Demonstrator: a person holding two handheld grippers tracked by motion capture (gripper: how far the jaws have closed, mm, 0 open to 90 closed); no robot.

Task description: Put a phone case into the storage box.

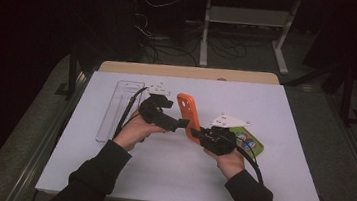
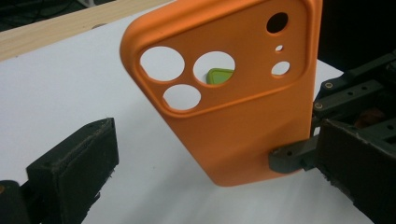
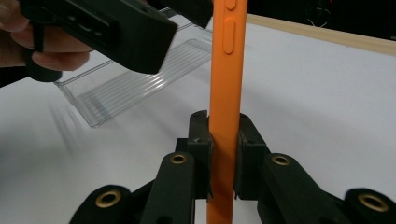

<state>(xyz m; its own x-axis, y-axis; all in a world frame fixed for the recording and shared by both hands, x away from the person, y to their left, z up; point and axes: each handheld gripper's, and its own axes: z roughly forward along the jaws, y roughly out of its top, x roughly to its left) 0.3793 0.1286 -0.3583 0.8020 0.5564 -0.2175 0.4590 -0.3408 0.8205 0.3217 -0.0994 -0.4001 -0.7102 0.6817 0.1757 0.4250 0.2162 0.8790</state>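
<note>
A white table [image 1: 285,122] carries a clear plastic tray [image 1: 115,106] and a green card [image 1: 252,141].

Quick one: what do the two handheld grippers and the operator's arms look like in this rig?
Both the left gripper and the right gripper are black, boxy, with two black block jaws on linkage arms pinned by brass-coloured rivets. Each carries a pale three-cornered plate on top and trails a black cable. The person wears dark long sleeves reaching the wrists.
</note>
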